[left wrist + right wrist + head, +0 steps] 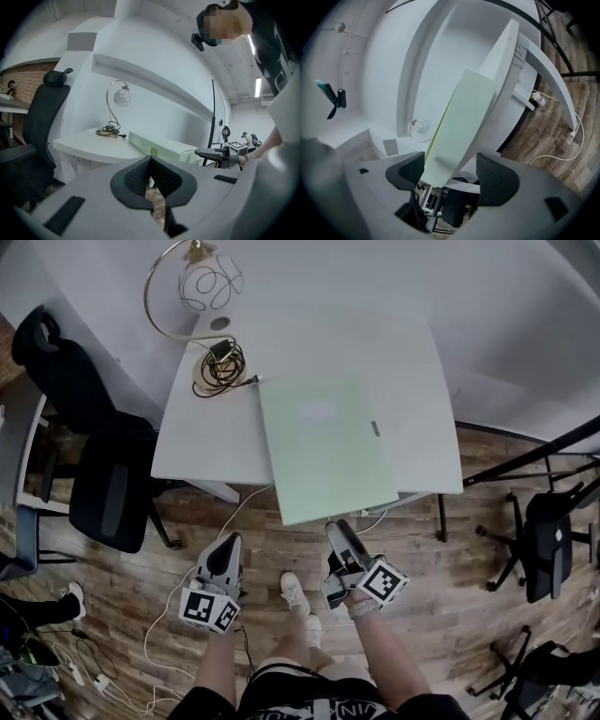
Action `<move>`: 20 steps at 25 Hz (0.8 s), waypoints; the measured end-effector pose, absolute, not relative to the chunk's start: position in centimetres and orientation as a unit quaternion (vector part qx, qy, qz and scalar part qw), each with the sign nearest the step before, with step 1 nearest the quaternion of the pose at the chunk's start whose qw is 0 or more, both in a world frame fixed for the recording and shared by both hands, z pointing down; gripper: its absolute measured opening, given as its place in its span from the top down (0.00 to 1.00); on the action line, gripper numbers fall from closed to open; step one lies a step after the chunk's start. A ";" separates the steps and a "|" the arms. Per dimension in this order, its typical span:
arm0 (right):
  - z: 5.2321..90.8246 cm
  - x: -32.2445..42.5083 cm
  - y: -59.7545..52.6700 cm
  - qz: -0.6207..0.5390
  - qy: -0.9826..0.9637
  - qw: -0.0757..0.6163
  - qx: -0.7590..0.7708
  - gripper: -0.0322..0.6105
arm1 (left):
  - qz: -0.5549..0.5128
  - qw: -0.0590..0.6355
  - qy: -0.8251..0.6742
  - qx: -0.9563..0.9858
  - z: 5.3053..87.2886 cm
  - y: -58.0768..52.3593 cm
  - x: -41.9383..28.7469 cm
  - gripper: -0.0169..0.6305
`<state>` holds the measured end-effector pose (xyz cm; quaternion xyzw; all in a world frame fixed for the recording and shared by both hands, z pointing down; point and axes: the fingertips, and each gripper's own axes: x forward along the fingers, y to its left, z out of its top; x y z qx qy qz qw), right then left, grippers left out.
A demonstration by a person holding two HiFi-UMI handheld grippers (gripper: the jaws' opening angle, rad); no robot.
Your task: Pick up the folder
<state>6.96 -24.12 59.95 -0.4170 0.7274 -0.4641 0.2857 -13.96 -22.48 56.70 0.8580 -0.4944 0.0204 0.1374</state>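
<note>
A light green folder [328, 446] lies flat on the white table [412, 362], its near end sticking out over the front edge. My right gripper [339, 529] is at that overhanging end. In the right gripper view the folder [464, 112] runs in between the jaws of the right gripper [451, 159], close to the left pad, with a wide gap to the right pad. The jaws are open. My left gripper [228, 545] hangs lower left, short of the table. Its jaws [151, 160] meet at the tips with nothing between them. The folder [159, 146] lies ahead of it.
A gold arc lamp [202, 282] and a coil of cable [220, 367] stand at the table's far left corner. A black office chair [94, 446] sits left of the table, another chair [544, 540] to the right, beside a black pole [534, 456]. The person's feet [300, 601] are on the wooden floor.
</note>
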 end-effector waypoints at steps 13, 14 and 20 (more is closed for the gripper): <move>60.7 6.6 -26.2 -0.494 0.697 0.314 -0.414 0.41 | 0.021 0.152 -0.499 0.853 58.3 -23.8 -14.3 0.95; 60.8 6.6 -26.3 -0.495 0.695 0.315 -0.415 0.41 | 0.021 0.153 -0.499 0.853 58.4 -23.8 -14.4 0.95; 60.7 6.2 -27.5 -0.497 0.692 0.325 -0.411 0.41 | 0.023 0.159 -0.501 0.850 59.0 -24.6 -15.0 0.95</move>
